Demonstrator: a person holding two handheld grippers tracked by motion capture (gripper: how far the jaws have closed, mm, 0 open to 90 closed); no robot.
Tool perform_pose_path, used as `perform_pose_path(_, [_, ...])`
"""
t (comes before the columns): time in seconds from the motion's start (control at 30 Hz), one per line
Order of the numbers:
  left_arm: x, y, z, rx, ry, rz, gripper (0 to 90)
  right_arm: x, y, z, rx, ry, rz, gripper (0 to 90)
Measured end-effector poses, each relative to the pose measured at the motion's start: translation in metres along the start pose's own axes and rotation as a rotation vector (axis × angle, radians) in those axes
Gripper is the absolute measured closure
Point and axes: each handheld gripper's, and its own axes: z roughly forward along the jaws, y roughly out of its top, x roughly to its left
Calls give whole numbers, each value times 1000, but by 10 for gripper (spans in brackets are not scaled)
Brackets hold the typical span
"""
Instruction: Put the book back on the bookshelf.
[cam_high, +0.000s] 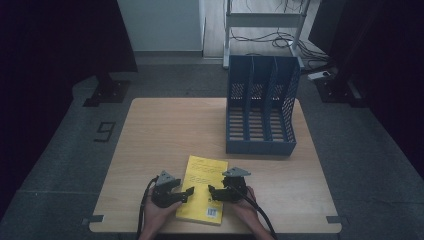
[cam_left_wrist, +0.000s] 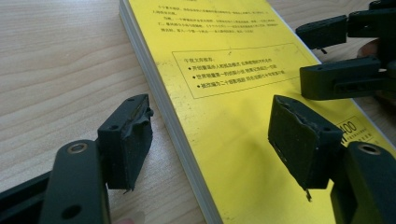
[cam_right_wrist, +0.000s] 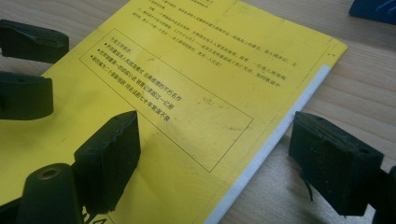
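Book (cam_high: 202, 189) lies flat at the table's (cam_high: 160, 130) near edge; your left gripper (cam_high: 186, 193) and right gripper (cam_high: 212, 191) straddle its long edges, jaws wide, gripping nothing. Next you'll probably need to close on an edge and lift toward the rack (cam_high: 261, 107).

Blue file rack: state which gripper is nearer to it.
Right. The right gripper sits over the yellow book's right edge, below the blue file rack; the left gripper is farther left.

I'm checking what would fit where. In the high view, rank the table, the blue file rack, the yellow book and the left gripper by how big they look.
1. table
2. blue file rack
3. yellow book
4. left gripper

The rack stands farther from the camera, yet looks clearly bigger than the book.
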Motion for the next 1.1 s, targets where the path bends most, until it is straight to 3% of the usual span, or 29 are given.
perform_pose_path(0.27, [-4,0,5,12,-25,-1,308,0,-1,0,-5,1,2,161])
perform_pose_path(0.4, [-7,-1,8,25,-10,13,305,0,-1,0,-7,3,5,161])
perform_pose_path(0.9, [-7,-1,11,20,2,4,301,-1,-3,0,-18,10,6,159])
perform_pose_path(1.1, [-9,-1,10,12,19,-22,321,-1,-3,0,-20,10,5,158])
